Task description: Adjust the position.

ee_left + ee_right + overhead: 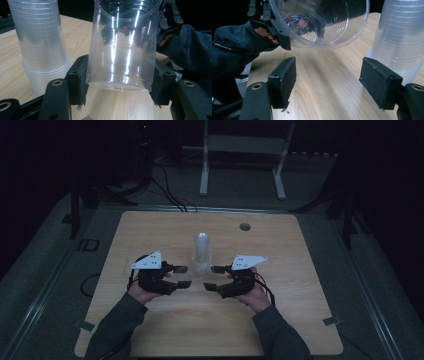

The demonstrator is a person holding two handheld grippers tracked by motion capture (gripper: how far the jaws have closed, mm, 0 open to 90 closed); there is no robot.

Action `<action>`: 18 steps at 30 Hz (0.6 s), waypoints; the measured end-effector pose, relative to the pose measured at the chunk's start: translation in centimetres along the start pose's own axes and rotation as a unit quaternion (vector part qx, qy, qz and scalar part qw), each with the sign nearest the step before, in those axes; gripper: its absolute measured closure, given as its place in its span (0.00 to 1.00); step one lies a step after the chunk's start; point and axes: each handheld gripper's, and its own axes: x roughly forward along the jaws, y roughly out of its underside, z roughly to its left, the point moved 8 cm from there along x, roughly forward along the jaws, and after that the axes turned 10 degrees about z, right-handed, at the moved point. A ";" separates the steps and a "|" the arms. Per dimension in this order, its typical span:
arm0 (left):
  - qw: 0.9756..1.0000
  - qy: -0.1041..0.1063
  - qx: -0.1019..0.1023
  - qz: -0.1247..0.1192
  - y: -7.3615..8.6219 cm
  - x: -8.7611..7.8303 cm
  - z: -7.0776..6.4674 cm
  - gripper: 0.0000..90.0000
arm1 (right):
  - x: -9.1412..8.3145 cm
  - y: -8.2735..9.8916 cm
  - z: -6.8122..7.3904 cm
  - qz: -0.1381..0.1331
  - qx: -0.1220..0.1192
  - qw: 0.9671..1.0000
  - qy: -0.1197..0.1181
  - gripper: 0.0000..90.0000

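A single clear plastic cup (pixel 122 50) sits clamped between the pads of the left gripper (pixel 120 85), held near its base at the centre of the left gripper view; seen from the right gripper view, the same cup occupies the upper middle of the frame with its open mouth turned toward the camera. The right gripper (pixel 337 85) has its jaws apart with nothing between them, only bare wooden table (pixel 324 75) showing in the gap. A stack of clear plastic cups (pixel 201 254) stands mouth-down at the centre of the high view, between the two grippers. The cup looks very light, thin-walled and glossy, so it will likely flex or crumple under a hard squeeze and may slip on its smooth, tapered side. The stiffest places to take it are probably the ridged band under the rim and the base ring; the mid-wall would buckle. A gentle grip across the rim band seems safest for the free gripper.
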 end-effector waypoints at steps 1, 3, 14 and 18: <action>1.000 0.000 0.000 -0.001 0.0 0.0 0.0 0.46 | 0.0 0.0 0.0 0.000 0.001 1.000 -0.001 0.32; 1.000 -0.001 -0.001 -0.003 0.0 0.0 0.0 0.46 | 0.1 0.0 0.1 -0.001 0.002 1.000 -0.001 0.31; 1.000 0.006 -0.002 -0.019 -0.3 0.0 -0.2 0.46 | 0.3 -1.0 0.4 -0.030 0.012 0.999 -0.023 0.28; 1.000 0.012 -0.004 -0.024 -0.3 0.0 -0.3 0.46 | 0.4 -1.4 0.6 -0.040 0.016 0.999 -0.031 0.27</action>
